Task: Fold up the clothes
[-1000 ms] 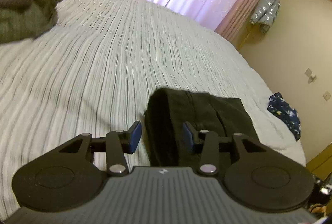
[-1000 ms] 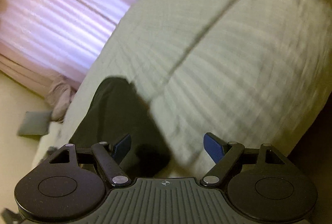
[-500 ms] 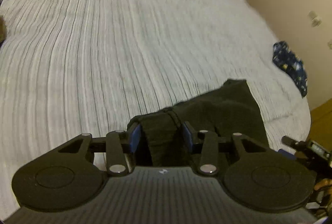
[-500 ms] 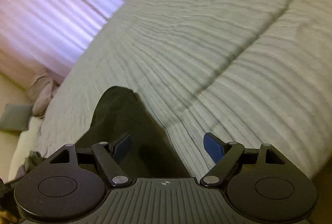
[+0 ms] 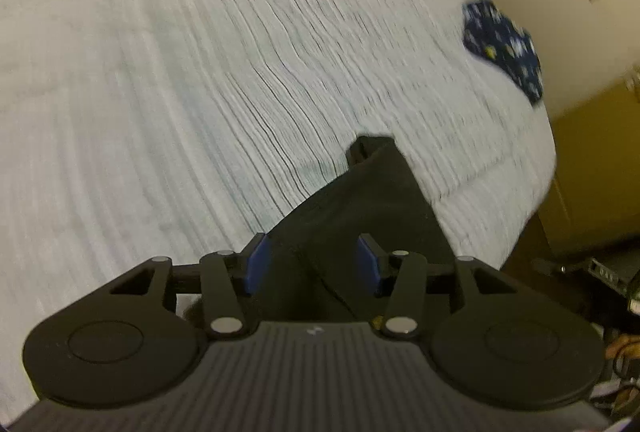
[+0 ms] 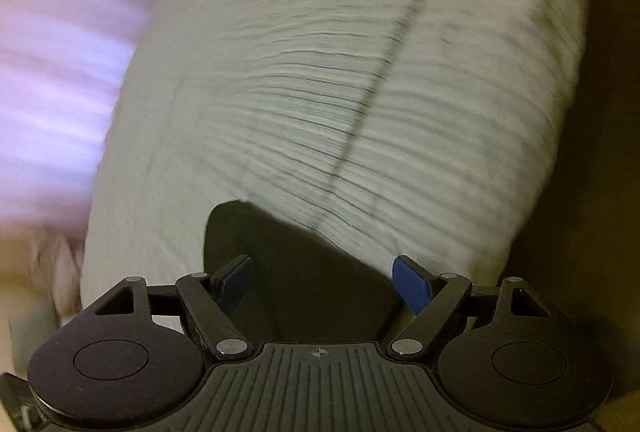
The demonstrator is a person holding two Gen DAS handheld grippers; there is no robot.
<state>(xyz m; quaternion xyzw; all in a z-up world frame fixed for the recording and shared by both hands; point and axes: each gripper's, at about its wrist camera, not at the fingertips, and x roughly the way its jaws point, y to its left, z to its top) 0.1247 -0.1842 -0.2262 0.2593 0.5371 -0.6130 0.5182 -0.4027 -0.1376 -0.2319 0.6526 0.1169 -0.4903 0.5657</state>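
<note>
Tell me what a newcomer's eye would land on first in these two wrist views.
First, the dark garment lying near the edge of the pale ribbed bedspread, running in between the fingers of the left gripper. In the right wrist view the same garment lies between the wide-open fingers of the right gripper. A navy patterned cloth sits at the bed's far edge by the wall.

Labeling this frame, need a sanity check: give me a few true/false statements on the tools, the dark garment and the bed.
1. The left tool has dark garment between its fingers. True.
2. The right tool is shut tight. False: its fingers stand wide apart, with the garment lying between them.
3. The bed cover is pale and ribbed. True.
4. A navy patterned cloth lies on top of the dark garment. False: it lies apart, near the bed's far edge.
</note>
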